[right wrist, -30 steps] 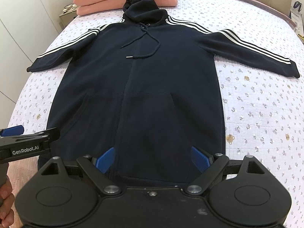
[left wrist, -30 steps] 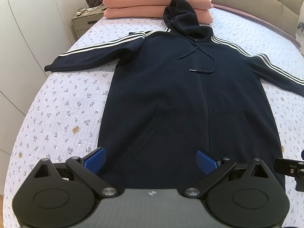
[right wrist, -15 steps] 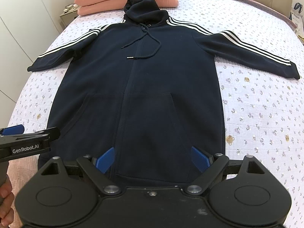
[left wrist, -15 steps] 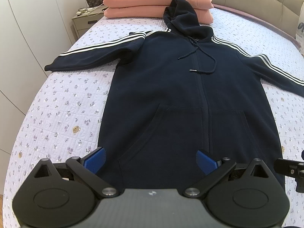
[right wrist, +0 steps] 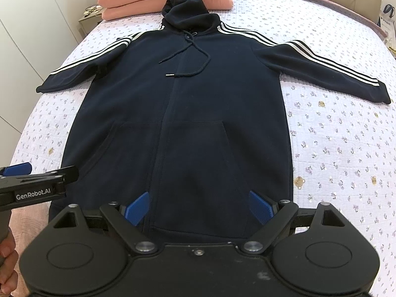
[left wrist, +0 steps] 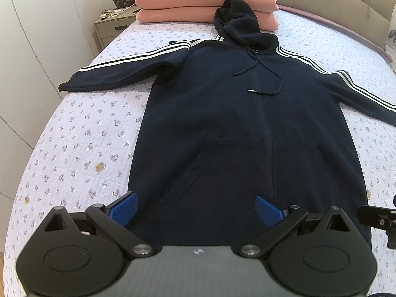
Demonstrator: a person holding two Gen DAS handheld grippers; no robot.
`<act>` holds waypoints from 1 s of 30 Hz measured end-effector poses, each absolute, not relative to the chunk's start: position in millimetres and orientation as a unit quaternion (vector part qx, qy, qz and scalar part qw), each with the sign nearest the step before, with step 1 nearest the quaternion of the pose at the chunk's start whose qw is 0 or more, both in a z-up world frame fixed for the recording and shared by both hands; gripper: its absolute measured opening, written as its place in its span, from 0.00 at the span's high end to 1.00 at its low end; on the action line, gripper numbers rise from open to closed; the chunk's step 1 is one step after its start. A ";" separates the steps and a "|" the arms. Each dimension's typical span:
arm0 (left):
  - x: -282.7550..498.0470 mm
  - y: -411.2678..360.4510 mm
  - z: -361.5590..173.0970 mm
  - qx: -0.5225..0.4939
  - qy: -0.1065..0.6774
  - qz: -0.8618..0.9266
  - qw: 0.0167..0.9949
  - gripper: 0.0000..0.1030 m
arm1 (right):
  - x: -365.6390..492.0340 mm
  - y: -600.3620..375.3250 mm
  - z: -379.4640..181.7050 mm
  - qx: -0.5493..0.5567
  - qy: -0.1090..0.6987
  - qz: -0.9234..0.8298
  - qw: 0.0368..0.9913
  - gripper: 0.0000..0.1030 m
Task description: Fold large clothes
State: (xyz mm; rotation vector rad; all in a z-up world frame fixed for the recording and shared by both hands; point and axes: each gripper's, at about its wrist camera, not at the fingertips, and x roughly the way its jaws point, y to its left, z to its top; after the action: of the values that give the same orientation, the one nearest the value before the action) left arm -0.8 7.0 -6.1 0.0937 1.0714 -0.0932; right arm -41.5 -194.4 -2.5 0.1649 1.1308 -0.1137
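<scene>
My left gripper [right wrist: 14, 180] reads "GenRobot.AI"; its jaws are spread wide, empty, as are those of my right gripper [right wrist: 198, 209]. Nothing has visibly shifted since before. The hoodie [left wrist: 247, 123] lies flat on the bed [left wrist: 74, 148], hood toward the pillows [left wrist: 205, 2], hem nearest me.

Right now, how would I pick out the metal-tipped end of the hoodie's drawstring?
Start at the floral quilted lilac bedspread, where the long navy zip hoodie with white-striped sleeves lies flat. Below its hood, two dark cords trail across the chest. The silver metal-tipped cord end lies beside the zip line, lower than the other plain dark cord end.
</scene>
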 end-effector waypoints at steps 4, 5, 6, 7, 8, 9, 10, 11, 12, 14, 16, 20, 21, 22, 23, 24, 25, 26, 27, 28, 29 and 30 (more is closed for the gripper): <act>-0.7 10.8 -6.5 0.036 0.511 -0.044 0.858 0.00 | -42.5 -194.6 -2.4 0.080 0.533 -0.053 0.841 0.01; -0.9 11.7 -6.9 0.034 0.512 -0.044 0.857 0.00 | -42.8 -194.8 -2.4 0.080 0.533 -0.052 0.841 0.01; -1.0 12.7 -7.1 0.033 0.512 -0.044 0.857 0.00 | -43.1 -194.9 -2.4 0.080 0.533 -0.051 0.841 0.01; -1.5 13.4 -7.5 0.033 0.512 -0.044 0.857 0.00 | -43.2 -194.9 -2.3 0.081 0.533 -0.051 0.841 0.01; -1.8 14.7 -7.9 0.032 0.512 -0.044 0.857 0.00 | -43.5 -194.8 -2.0 0.081 0.532 -0.050 0.841 0.01; -1.4 16.1 -8.6 0.032 0.513 -0.043 0.857 0.00 | -43.4 -194.9 -1.7 0.082 0.531 -0.048 0.842 0.01; -1.3 17.2 -9.6 0.031 0.514 -0.043 0.856 0.00 | -43.1 -195.4 -1.4 0.082 0.531 -0.046 0.842 0.01; -0.9 18.7 -10.3 0.029 0.515 -0.042 0.856 0.00 | -43.0 -195.5 -1.2 0.083 0.530 -0.046 0.843 0.01; -0.4 20.2 -11.6 0.026 0.515 -0.040 0.856 0.00 | -43.0 -195.3 -1.2 0.083 0.529 -0.045 0.843 0.01; 1.2 23.6 -15.7 0.024 0.517 -0.036 0.855 0.00 | -42.5 -195.9 -2.1 0.081 0.530 -0.041 0.843 0.01; 4.3 28.5 -24.1 0.028 0.527 -0.026 0.849 0.01 | -42.5 -200.2 -3.4 0.084 0.530 -0.043 0.843 0.01; 9.6 46.9 -30.9 0.007 0.539 -0.024 0.842 0.07 | -41.6 -211.9 -7.2 0.100 0.528 -0.056 0.842 0.01; 11.4 52.3 -29.1 -0.001 0.535 -0.027 0.844 0.07 | -40.3 -212.0 -6.3 0.099 0.524 -0.053 0.844 0.01; 13.4 58.4 -26.0 -0.008 0.528 -0.028 0.849 0.07 | -38.3 -212.3 -4.1 0.097 0.517 -0.052 0.849 0.01; 14.8 62.4 -23.4 -0.012 0.523 -0.029 0.852 0.08 | -36.0 -211.4 -0.4 0.093 0.506 -0.051 0.856 0.01; 17.6 67.4 -20.5 -0.016 0.518 -0.028 0.855 0.08 | -33.8 -210.2 3.1 0.089 0.495 -0.047 0.863 0.01; 20.7 72.8 -18.2 -0.018 0.513 -0.026 0.858 0.09 | -31.6 -207.1 7.7 0.082 0.479 -0.040 0.873 0.01; 24.1 76.2 -17.1 -0.018 0.511 -0.023 0.859 0.10 | -29.6 -204.8 10.9 0.076 0.469 -0.035 0.879 0.01; 27.5 80.2 -16.6 -0.018 0.510 -0.022 0.859 0.11 | -27.3 -202.3 13.5 0.071 0.460 -0.029 0.885 0.01; 31.5 84.3 -16.4 -0.019 0.510 -0.021 0.860 0.12 | -24.0 -198.5 15.8 0.064 0.449 -0.024 0.891 0.01; 35.6 87.4 -16.3 -0.022 0.509 -0.020 0.860 0.12 | -20.2 -196.4 16.9 0.058 0.442 -0.020 0.895 0.01; 40.1 91.0 -17.2 -0.026 0.508 -0.019 0.861 0.12 | -15.0 -193.0 17.2 0.052 0.435 -0.014 0.899 0.01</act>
State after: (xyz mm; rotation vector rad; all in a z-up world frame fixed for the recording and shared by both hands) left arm 40.1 91.0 -17.2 -0.0535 1.0662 -0.0390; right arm -15.0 -193.0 17.2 0.1073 0.9012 -0.0283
